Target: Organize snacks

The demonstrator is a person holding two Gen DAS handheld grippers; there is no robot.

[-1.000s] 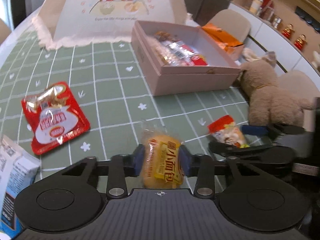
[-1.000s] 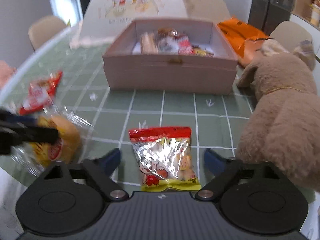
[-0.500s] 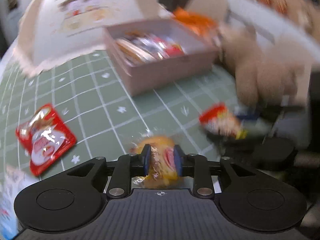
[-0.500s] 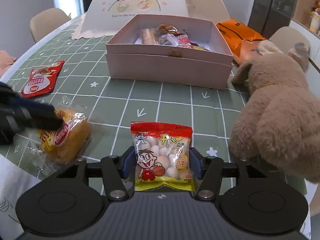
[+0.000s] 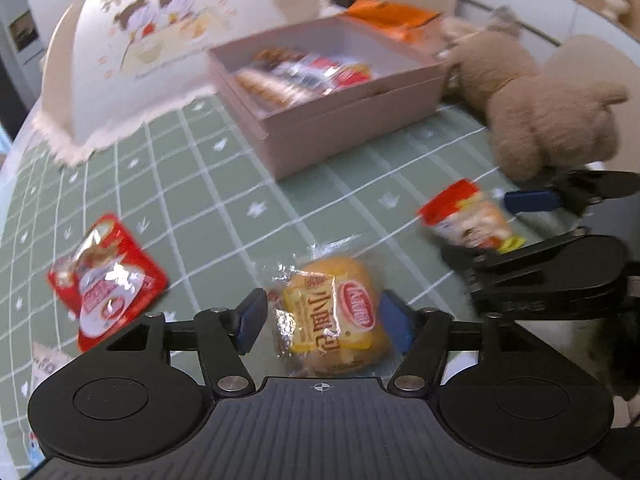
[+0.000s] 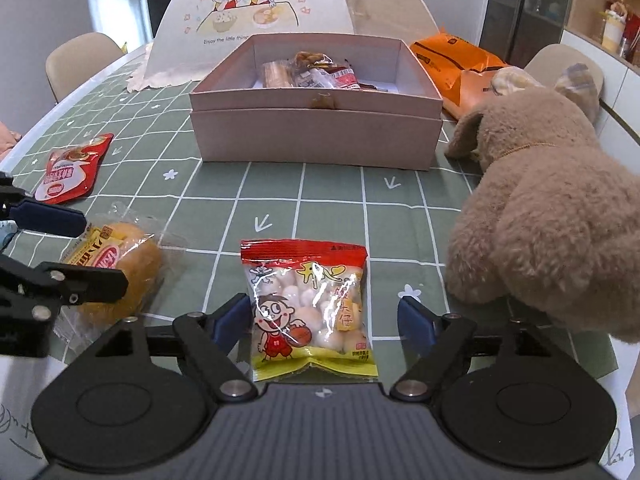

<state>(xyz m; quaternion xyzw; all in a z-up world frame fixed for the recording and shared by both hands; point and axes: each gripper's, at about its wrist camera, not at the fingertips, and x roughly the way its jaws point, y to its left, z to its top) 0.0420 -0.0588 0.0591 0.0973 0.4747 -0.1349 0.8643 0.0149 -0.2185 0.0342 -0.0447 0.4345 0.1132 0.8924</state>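
A wrapped yellow bun [image 5: 332, 316] lies on the green checked tablecloth between the open fingers of my left gripper [image 5: 322, 322]; it also shows in the right wrist view [image 6: 120, 268]. A red-topped bag of white candy balls [image 6: 310, 308] lies between the open fingers of my right gripper [image 6: 324, 320], which touch nothing; the bag also shows in the left wrist view [image 5: 466, 216]. The open pink box [image 6: 316, 136] with several snacks inside stands farther back, also in the left wrist view [image 5: 336, 120].
A red snack pouch [image 6: 72, 168] lies at the left, also in the left wrist view [image 5: 104, 280]. A brown plush dog [image 6: 552, 216] sits at the right. An orange bag [image 6: 456, 64] and a white food-cover tent [image 6: 256, 16] stand behind the box.
Both grippers have opened: the left has let go of the bun and the right has let go of the candy bag. Both packs now lie on the cloth.
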